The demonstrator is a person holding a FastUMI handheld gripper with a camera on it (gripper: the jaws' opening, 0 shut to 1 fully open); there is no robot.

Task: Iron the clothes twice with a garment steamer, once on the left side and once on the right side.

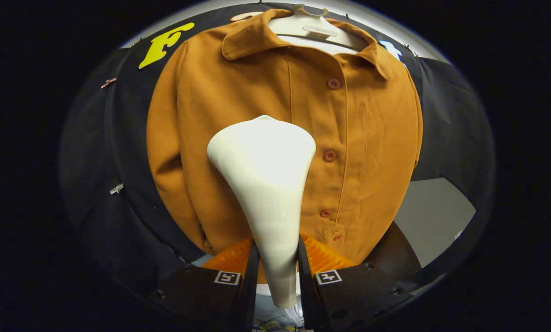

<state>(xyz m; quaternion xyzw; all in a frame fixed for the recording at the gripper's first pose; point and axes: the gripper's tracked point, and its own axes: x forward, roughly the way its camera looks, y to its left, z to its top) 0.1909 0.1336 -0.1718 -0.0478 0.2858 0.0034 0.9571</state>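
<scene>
The tool pinches the narrow handle of a white garment steamer, both fingers pressed against its sides. The steamer rises from between the fingers and widens into a broad head, which stands in front of a mustard-brown button-up shirt. The shirt hangs on a white hanger against the booth's black cloth wall, collar spread, with its row of reddish buttons running down just beside the steamer head. The head covers the cloth on one side of that button row, at mid-chest height; whether it touches the fabric cannot be told. The shirt's hem falls just beyond the fingers.
</scene>
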